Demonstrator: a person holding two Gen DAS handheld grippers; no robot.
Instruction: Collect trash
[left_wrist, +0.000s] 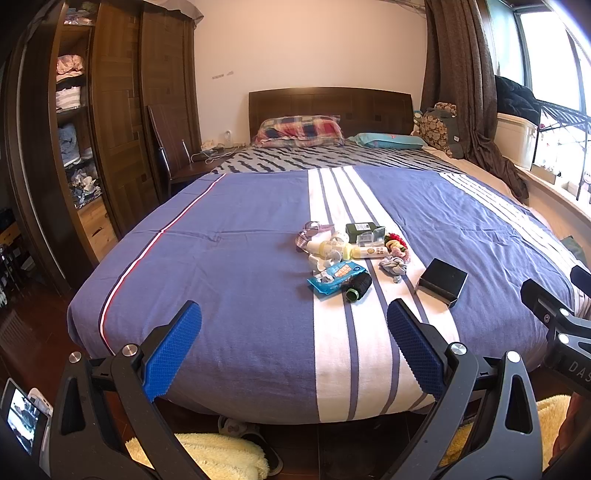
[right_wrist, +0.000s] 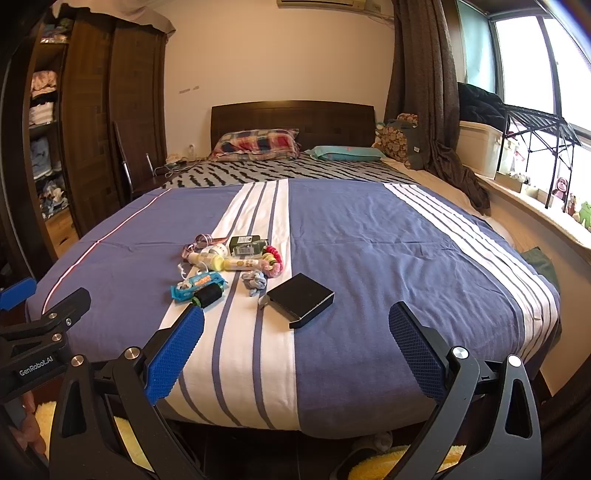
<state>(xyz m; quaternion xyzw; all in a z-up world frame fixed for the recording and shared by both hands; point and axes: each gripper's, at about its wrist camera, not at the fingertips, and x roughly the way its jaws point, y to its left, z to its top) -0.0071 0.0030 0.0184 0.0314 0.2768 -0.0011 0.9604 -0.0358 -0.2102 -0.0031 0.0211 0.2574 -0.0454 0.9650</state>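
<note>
A small pile of items lies on the blue and white striped bedspread (left_wrist: 240, 266): a blue wipes packet (left_wrist: 334, 276) (right_wrist: 195, 285), a black roll with a green cap (left_wrist: 359, 286) (right_wrist: 208, 295), a cream tube (left_wrist: 364, 252) (right_wrist: 240, 264), a dark green box (left_wrist: 360, 229) (right_wrist: 245, 242), colourful hair ties (left_wrist: 397, 243) (right_wrist: 273, 260) and a black box (left_wrist: 441, 281) (right_wrist: 301, 298). My left gripper (left_wrist: 293, 349) is open and empty at the foot of the bed, short of the pile. My right gripper (right_wrist: 295, 350) is open and empty, just short of the black box.
A wooden wardrobe (left_wrist: 110, 122) with open shelves stands left. A chair (left_wrist: 173, 155) is beside the bed. Pillows (left_wrist: 299, 131) lie at the headboard. A windowsill with a white bin (right_wrist: 480, 147) and curtain (right_wrist: 424, 92) runs along the right. Yellow rug (left_wrist: 214, 458) and slippers lie below.
</note>
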